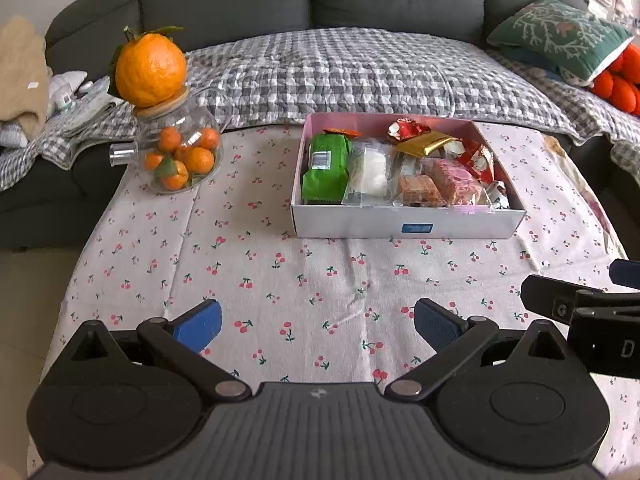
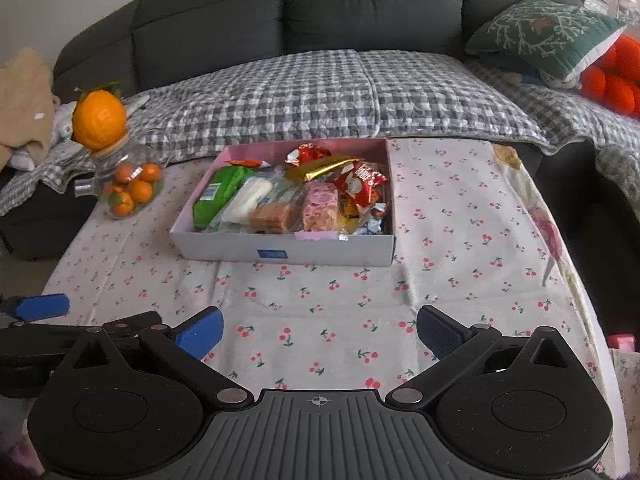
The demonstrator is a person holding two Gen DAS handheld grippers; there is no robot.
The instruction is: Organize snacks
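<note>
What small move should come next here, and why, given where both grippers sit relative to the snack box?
Probably draw both back and stop. The left gripper and right gripper are open, empty, and short of the box. Every snack in view, such as the green packet, already lies inside it, and none shows on the tablecloth.

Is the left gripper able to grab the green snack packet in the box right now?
Probably yes. The left gripper is open and empty, the box has no lid, and the green packet lies on top at its left end, with bare tablecloth between.
</note>
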